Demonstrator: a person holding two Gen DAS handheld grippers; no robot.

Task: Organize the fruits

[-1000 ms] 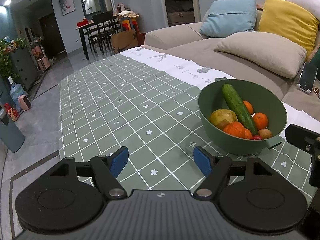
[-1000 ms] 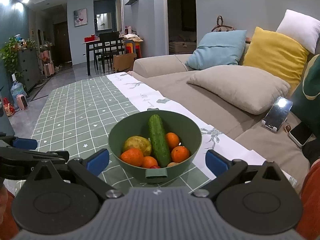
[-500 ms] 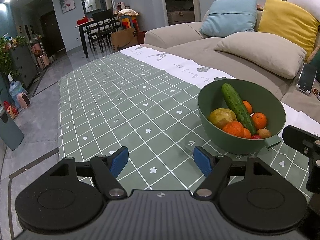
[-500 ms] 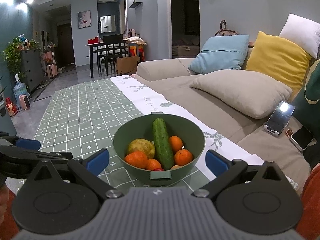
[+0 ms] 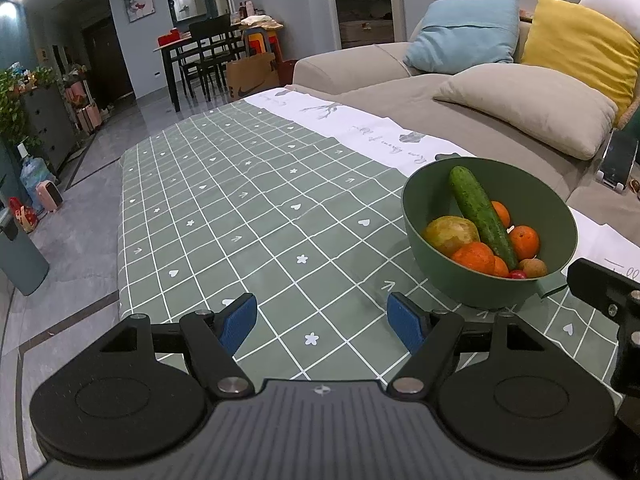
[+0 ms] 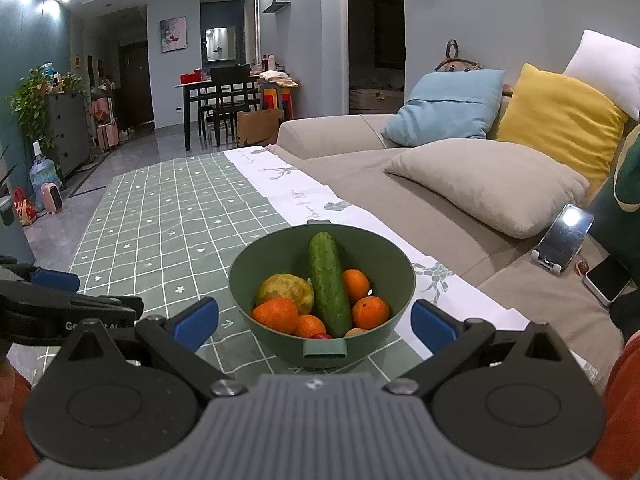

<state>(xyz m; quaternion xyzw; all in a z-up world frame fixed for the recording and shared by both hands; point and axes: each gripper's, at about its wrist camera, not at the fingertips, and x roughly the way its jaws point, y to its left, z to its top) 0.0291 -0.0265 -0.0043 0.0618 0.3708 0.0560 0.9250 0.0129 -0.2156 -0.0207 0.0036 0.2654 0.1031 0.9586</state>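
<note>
A green bowl (image 6: 384,248) stands on the checked green tablecloth (image 6: 168,224). It holds a cucumber (image 6: 328,284), a yellow-green mango (image 6: 286,290), several oranges (image 6: 276,314) and small fruits. My right gripper (image 6: 314,322) is open and empty, right in front of the bowl, its jaws wider than the bowl's near side. My left gripper (image 5: 322,322) is open and empty over bare cloth, left of the bowl (image 5: 432,200); the cucumber (image 5: 480,212) and mango (image 5: 450,234) show there too. The left gripper's body also shows at the left edge of the right wrist view.
A beige sofa (image 6: 460,208) with cushions runs along the table's right side. Two phones (image 6: 564,236) lie on it. A white strip of cloth (image 5: 360,132) edges the table. A dining table and chairs (image 6: 224,96) stand far back.
The right gripper has dropped slightly lower, so the bowl sits lower and closer between its jaws. The left gripper has barely moved. Both stayed open.
</note>
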